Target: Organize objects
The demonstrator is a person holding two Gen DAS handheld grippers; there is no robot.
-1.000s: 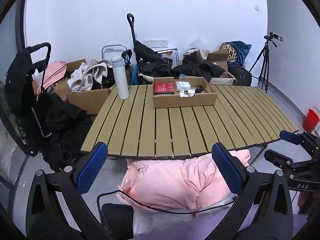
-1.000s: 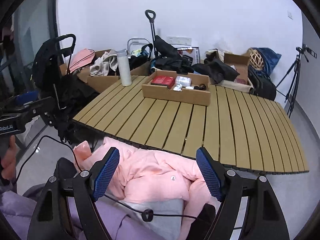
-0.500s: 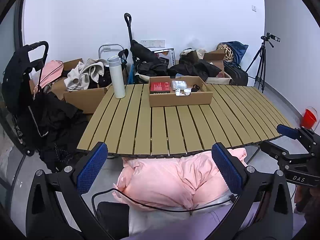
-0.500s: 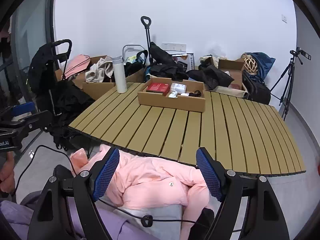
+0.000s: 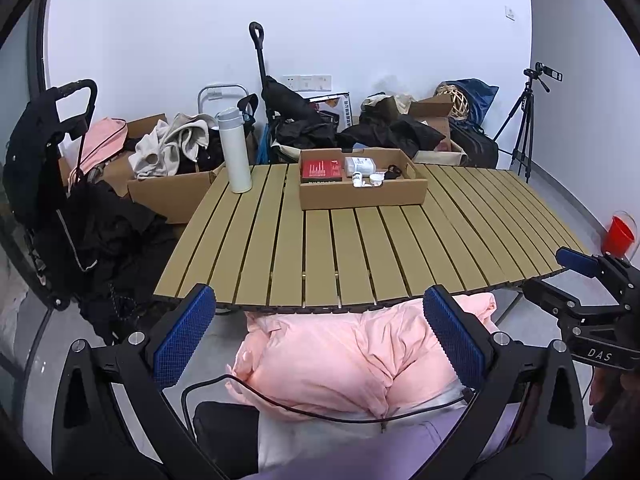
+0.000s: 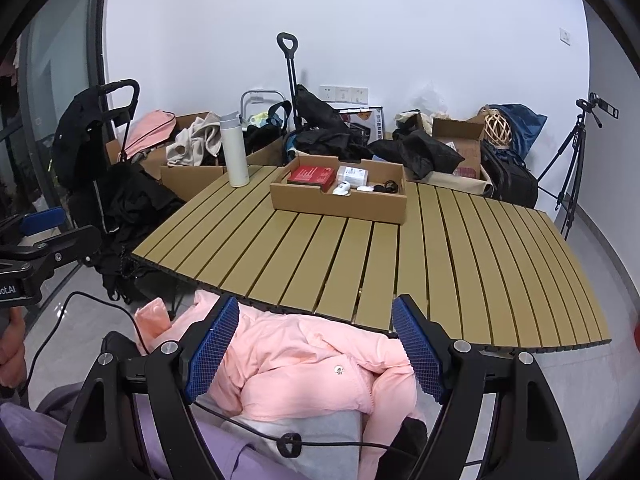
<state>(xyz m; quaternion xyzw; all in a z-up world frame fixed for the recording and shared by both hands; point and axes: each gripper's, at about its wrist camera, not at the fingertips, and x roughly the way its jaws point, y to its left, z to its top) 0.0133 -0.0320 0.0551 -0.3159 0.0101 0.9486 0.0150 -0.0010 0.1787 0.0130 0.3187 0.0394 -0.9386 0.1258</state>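
Note:
A shallow cardboard tray [image 5: 362, 194] [image 6: 340, 202] stands at the far side of the slatted wooden table [image 5: 360, 252] [image 6: 400, 260]. It holds a red box [image 5: 321, 169] [image 6: 311, 175], a white box [image 5: 359, 165] [image 6: 352, 173], small white items and a black item. A white flask [image 5: 235, 150] [image 6: 233, 149] stands upright at the table's far left. My left gripper [image 5: 318, 340] is open and empty, held short of the table's near edge. My right gripper [image 6: 316, 348] is open and empty over a pink jacket [image 5: 352, 356] [image 6: 312, 368] on the lap.
Cardboard boxes with clothes [image 5: 176, 184] stand on the floor at the left. A black stroller [image 5: 48, 152] is further left. Bags and dark clothes [image 5: 384, 132] lie behind the table. A tripod [image 5: 524, 120] stands at the right, a red cup [image 5: 618, 236] on the floor.
Both grippers have pulled back and risen slightly from the table, so it looks smaller and further. Both stay open and empty.

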